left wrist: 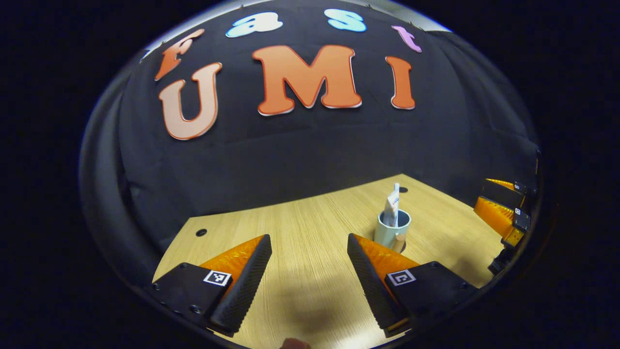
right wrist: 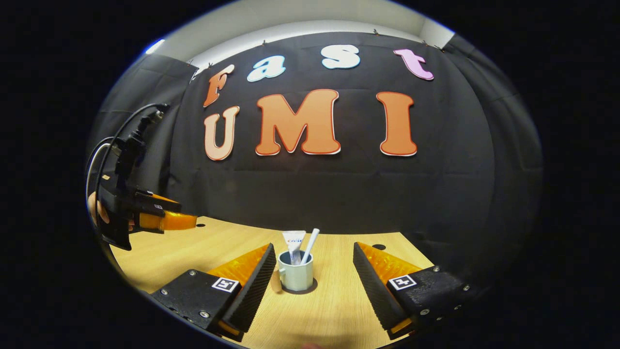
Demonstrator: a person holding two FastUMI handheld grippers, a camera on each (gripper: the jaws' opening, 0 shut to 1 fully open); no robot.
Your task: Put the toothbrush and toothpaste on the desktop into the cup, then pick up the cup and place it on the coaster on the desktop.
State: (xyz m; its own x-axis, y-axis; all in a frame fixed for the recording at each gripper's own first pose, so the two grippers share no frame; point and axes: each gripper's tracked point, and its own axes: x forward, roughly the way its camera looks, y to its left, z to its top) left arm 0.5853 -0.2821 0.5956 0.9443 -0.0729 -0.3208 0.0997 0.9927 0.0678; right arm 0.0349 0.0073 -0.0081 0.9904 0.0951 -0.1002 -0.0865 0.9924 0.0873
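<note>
On the bench [right wrist: 339, 310], the cup [right wrist: 296, 275] is seen on a dark coaster [right wrist: 310, 290], toothpaste [right wrist: 293, 240] and toothbrush [right wrist: 309, 245] inside. Both the right gripper [right wrist: 312, 286] and left gripper [left wrist: 310, 276] are held open and empty, so the task is judged complete; only withdrawal is called for.

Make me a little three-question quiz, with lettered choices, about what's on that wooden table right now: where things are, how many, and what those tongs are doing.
1. Where is the toothpaste?
A. Flat on the table
B. Standing in the cup
C. Between the right tongs

2. How many items stick out of the cup?
A. None
B. Two
C. Four

3. How do the right tongs stand?
A. Open, holding nothing
B. Clamped on the cup
C. Shut on the toothbrush

Answers:
1 B: the tube rises from the cup's mouth.
2 B: toothpaste and toothbrush both lean out of it.
3 A: the fingers sit spread either side, the cup beyond them on a dark coaster.
</note>
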